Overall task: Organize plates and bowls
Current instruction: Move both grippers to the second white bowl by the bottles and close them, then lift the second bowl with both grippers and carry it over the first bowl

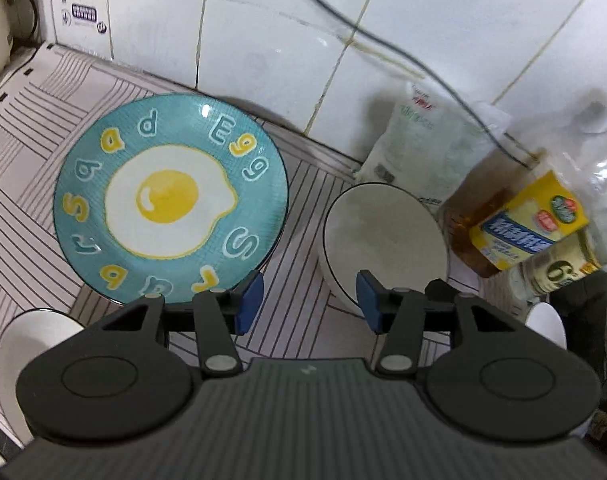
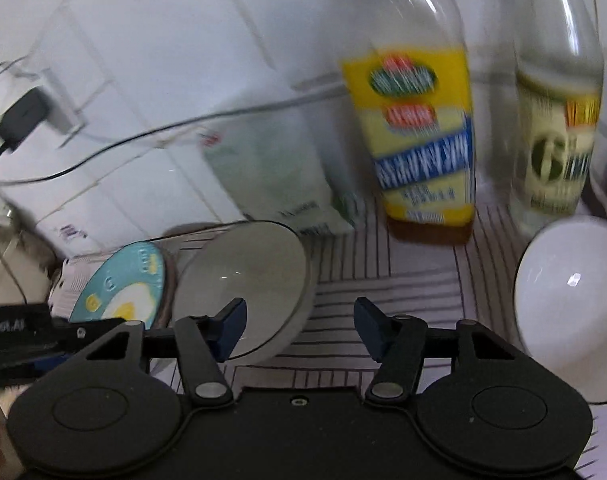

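Two grippers are open wide and hold nothing. The left gripper (image 1: 309, 302) hangs above the striped mat (image 1: 31, 208), between the egg plate (image 1: 169, 204) and the grey bowl (image 1: 385, 240). The right gripper (image 2: 299, 330) is between this bowl and a white bowl (image 2: 571, 300). I think it is better to take a bowl by its rim, one finger inside, and keep away from the bottles (image 2: 423, 136) behind

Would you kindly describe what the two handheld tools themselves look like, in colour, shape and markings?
Both look alike. The left tool has a matte black body with a ribbed grey top panel, two rounded black lobes with embossed circles, black linkage bars on silver pivot pins, and flat blue pads. The right tool has the same black lobes, silver pins and blue pads, with a smooth black panel bearing one small screw. No cables or sleeves show.
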Motion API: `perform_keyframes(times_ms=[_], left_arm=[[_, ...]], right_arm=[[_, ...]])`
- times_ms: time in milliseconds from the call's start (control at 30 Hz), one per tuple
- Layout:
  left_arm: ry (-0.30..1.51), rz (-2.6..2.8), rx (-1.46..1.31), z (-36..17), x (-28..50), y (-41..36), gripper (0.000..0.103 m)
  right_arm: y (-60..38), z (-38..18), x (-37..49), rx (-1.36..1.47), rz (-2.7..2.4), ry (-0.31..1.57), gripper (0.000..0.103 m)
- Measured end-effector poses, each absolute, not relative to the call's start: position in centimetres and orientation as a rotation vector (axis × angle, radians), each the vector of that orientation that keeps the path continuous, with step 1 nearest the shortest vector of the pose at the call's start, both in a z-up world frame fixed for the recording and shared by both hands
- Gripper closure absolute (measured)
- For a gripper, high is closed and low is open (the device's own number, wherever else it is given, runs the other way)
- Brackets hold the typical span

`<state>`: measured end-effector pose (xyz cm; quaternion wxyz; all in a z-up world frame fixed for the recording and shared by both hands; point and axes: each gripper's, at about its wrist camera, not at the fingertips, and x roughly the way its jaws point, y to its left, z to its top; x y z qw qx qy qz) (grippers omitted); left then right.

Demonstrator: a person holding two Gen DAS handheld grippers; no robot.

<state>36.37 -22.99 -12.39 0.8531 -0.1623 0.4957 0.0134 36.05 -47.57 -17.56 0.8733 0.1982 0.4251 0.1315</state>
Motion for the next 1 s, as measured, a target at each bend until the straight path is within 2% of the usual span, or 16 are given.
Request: perform_keyframes(times_ms=[167,267,500,567,600,633,767,1000], left_arm=[[1.058,0.017,-0.336,-13.9,37.5,-23.4,0.053],[1.072,0.017,-0.337,-14.7,38.1,-23.5,0.053],[1.069,0.027,-0.339,-16.3,39.1,-24.3,0.052],[1.065,0.018,-0.340,-16.8,39.1,-24.6,0.061],[1.072,0.011,-0.346,-17.0,39.1,-24.8,0.068],[1.081,0.003,-0.361,-17.1,39.0,-24.9,0.081],[1.115,0.033,-0.334,-17.1,38.4,-25.5,0.088],[1.166,0.005,-0.295,-15.7,36.2,-25.6,0.088]], right_arm=[[-47.7,-19.8,37.5,0.508,0.263,0.933,0.040],[-47.2,-20.5,38.0,0.525,0.258,0.952,0.046],[-46.2,-21.4,38.8,0.584,0.257,0.991,0.079],[-46.0,-21.4,38.9,0.578,0.234,1.002,0.082],[-45.9,-21.3,38.9,0.569,0.222,1.004,0.085],[-45.8,-21.3,38.9,0.567,0.213,1.006,0.087],[-45.4,-20.6,38.4,0.569,0.214,1.005,0.088],[-46.2,-19.4,36.6,0.578,0.186,1.034,0.087]])
